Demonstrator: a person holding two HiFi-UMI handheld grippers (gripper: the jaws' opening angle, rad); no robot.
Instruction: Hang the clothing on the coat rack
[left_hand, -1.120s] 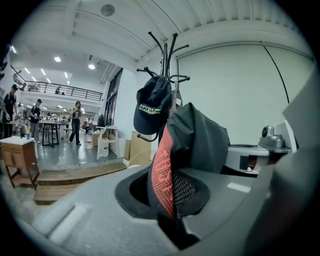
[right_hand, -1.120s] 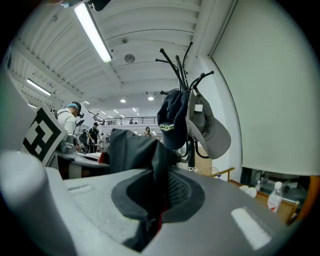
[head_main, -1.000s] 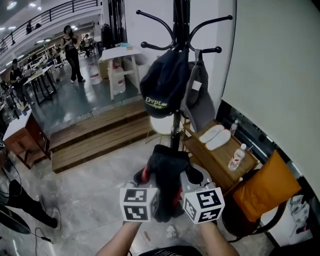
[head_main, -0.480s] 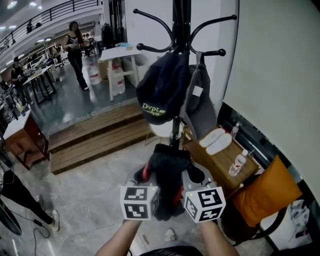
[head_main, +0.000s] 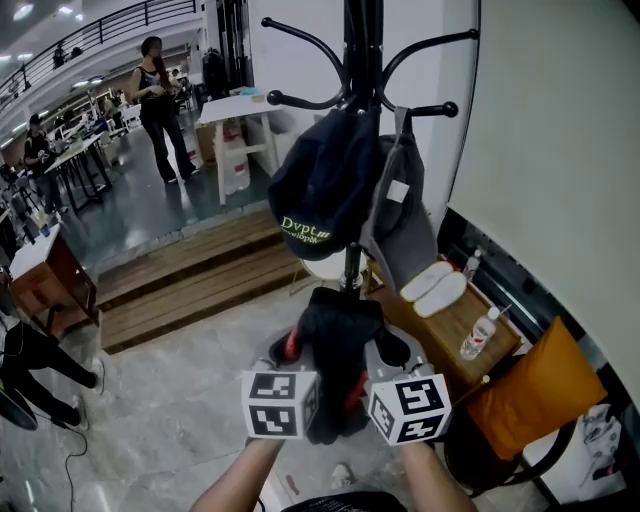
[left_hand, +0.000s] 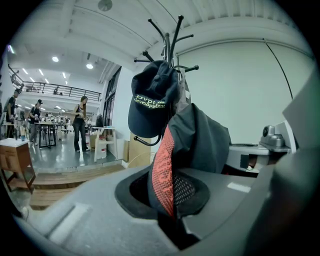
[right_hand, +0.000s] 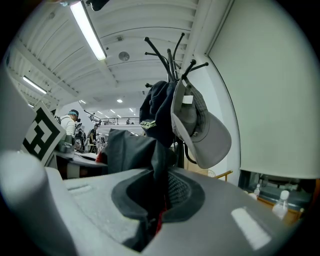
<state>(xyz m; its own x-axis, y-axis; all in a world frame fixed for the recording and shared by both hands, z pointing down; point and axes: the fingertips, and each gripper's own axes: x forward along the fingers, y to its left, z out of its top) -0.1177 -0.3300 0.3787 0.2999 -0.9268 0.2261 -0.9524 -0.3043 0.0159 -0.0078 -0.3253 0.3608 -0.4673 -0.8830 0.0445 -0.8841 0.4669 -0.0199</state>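
A black coat rack (head_main: 358, 60) with curved hooks stands straight ahead. A dark cap with green lettering (head_main: 318, 190) and a grey cap (head_main: 402, 215) hang on it. Both also show in the left gripper view, dark cap (left_hand: 150, 100), and the right gripper view, grey cap (right_hand: 200, 130). Below the rack I hold a black garment with a red mesh lining (head_main: 335, 350) between both grippers. My left gripper (head_main: 292, 352) is shut on its left part (left_hand: 170, 165). My right gripper (head_main: 385, 355) is shut on its right part (right_hand: 150, 165).
A low wooden bench (head_main: 450, 320) with white slippers and a bottle stands right of the rack, an orange cushion (head_main: 535, 380) beside it. Wooden steps (head_main: 190, 280) lie to the left. A person (head_main: 160, 105) stands far back by a white table (head_main: 240, 110). A wall (head_main: 560, 150) rises at right.
The rack and caps sit slightly lower and closer in the head view than before. The person in the background has walked to the right. Both grippers keep their hold on the garment.
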